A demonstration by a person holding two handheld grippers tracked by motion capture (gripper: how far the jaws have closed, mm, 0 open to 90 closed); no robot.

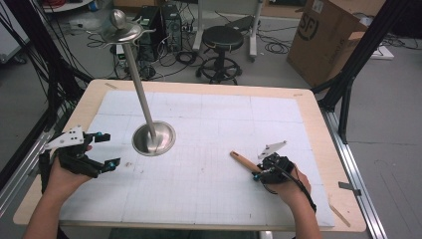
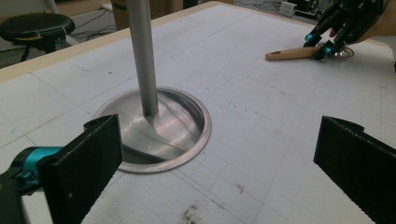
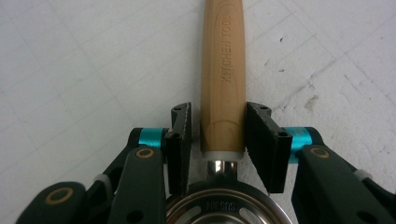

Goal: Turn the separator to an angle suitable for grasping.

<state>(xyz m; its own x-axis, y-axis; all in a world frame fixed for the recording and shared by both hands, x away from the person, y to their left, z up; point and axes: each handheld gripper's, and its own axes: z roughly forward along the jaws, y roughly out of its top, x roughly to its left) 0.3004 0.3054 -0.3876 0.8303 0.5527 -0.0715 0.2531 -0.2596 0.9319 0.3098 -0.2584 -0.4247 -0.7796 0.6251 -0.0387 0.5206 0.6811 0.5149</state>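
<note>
- Right gripper [image 1: 257, 175]: at the near right of the mat, jaws astride the wooden handle [image 3: 223, 70] of a kitchen tool. In the right gripper view [image 3: 218, 135] the right pad lies against the handle's side; a thin gap shows at the left pad. The jaws are nearly closed around the handle, but a firm clamp cannot be confirmed.
- Handle: lies flat on the mat [image 1: 209, 149], pointing away from the gripper toward the far left. Its near end joins a round steel part [image 3: 219, 210] that sits under the gripper body.
- Left gripper [image 1: 110, 150]: at the near left edge of the mat, jaws wide apart and holding nothing. In the left gripper view [image 2: 215, 163] bare mat lies between its two pads.
- Stand [image 1: 154, 138]: a round steel base left of centre, with a tall pole [image 1: 138, 82] that carries a dish and knob at its top. The base lies just beyond the left gripper and well apart from the handle.
- Open room: the centre, the far right and the whole far strip of the mat are bare. Between the stand and the handle runs a wide free lane.
- Edges: the mat stops short of the wooden table [image 1: 318, 129] rim on every side. The right hand [image 1: 293, 186] rests near the mat's near right corner; the left hand [image 1: 62, 174] sits over its left border.
</note>
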